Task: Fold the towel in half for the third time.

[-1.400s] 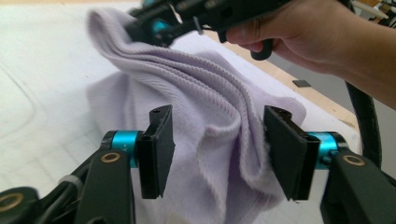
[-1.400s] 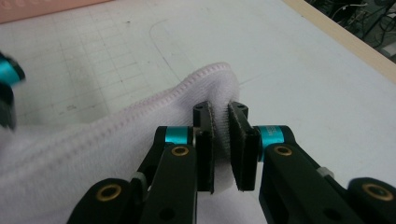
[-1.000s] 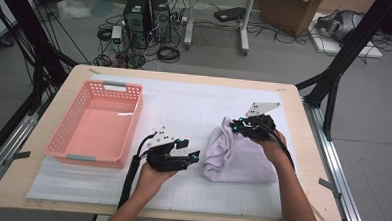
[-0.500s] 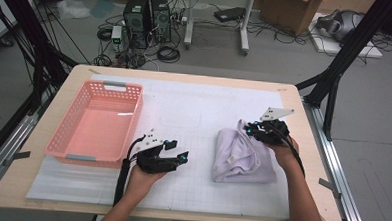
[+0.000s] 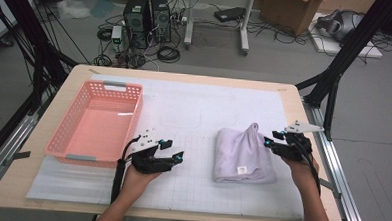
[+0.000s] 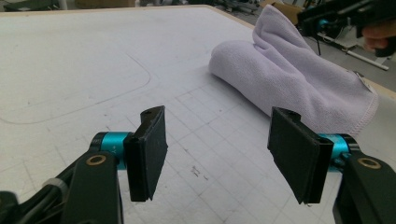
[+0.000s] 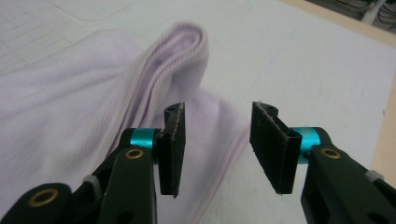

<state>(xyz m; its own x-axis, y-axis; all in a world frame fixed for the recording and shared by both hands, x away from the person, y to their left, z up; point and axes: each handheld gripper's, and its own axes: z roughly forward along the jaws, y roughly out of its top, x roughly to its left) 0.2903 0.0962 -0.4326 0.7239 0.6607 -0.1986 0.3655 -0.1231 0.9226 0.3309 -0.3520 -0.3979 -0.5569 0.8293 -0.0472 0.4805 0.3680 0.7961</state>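
**Just let go: folded towel lies between two open grippers**

Evidently the work in hand is folding the lilac towel (image 5: 244,155), which lies on the white gridded mat (image 5: 195,185) toward the person's right side of the table, well apart from the pink basket (image 5: 96,123) at the left. It rests as a thick, doubled bundle with its label showing near the front edge and one fold standing up in a ridge at the far end, probably because that end has only now been dropped.

The right gripper (image 5: 278,144) sits just beside the towel's right edge. Its jaws have just been opening, and in the right gripper view the pads (image 7: 170,147) stand spread with nothing between them; the cloth lies beyond and below them, untouched. That fits a release of the layer it was carrying.

The left gripper (image 5: 163,156) hovers low over the bare mat between basket and towel, its jaws wide apart and holding nothing. In the left gripper view it points at the towel's near side (image 6: 299,84), so I judge it is waiting to take a corner for another fold or to lift the bundle toward the basket.

The raised ridge may need flattening first.
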